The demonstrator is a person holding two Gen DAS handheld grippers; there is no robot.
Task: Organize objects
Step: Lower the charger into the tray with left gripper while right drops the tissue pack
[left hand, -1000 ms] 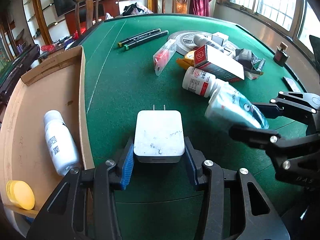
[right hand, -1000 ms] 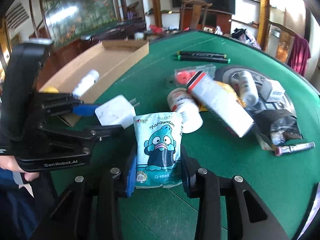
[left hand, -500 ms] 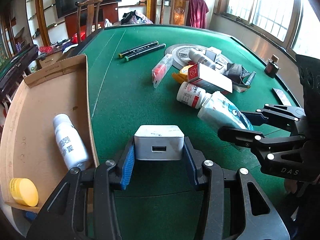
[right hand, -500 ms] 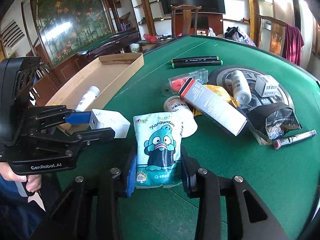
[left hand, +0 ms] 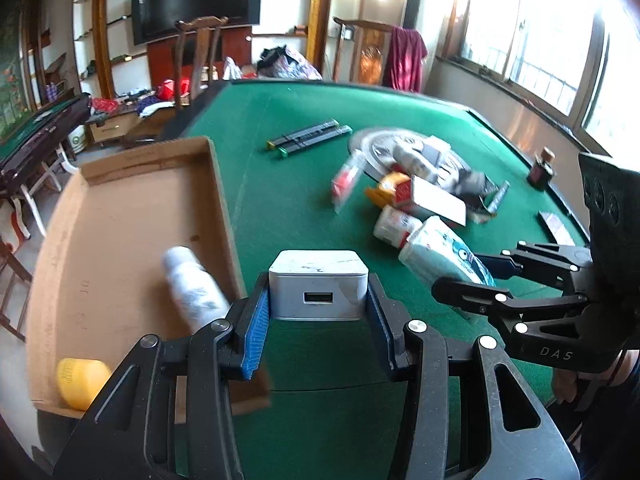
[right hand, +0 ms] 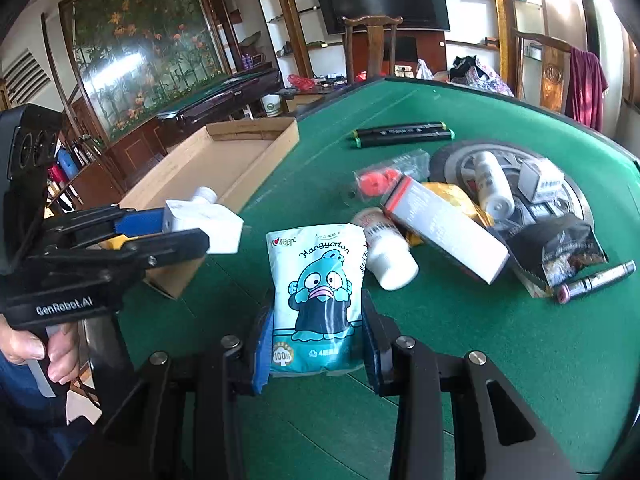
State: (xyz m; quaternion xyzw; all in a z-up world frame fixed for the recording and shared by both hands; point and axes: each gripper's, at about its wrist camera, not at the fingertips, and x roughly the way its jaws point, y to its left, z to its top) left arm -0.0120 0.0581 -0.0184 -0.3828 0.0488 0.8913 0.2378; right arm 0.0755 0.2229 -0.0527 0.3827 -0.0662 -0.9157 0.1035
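my left gripper (left hand: 318, 312) is clamped on the white charger (left hand: 318, 284), squeezed flat-side to flat-side, usb port facing me. it hangs above the green felt table (left hand: 280, 200) just beside the right wall of the cardboard box (left hand: 120, 220), which sits at about 9 o'clock. i judge the charger a hard, smooth plastic block, light but dense, rigid enough to take a firm pinch; its glossy sides could slip, so the wide faces are the right hold.

my right gripper (right hand: 316, 344) is closed on the tissue pack (right hand: 318, 292), pinched near its lower end. it looks soft, crinkly film over paper, very light, and it bows a little between the pads; a mid-body grip would flop less.

inside the box lie a white bottle (left hand: 192, 288) and a yellow lid (left hand: 80, 382). at 1 o'clock the pile holds a long carton (right hand: 444, 232), a white pill bottle (right hand: 388, 252), and at 12 o'clock two black markers (right hand: 404, 134).
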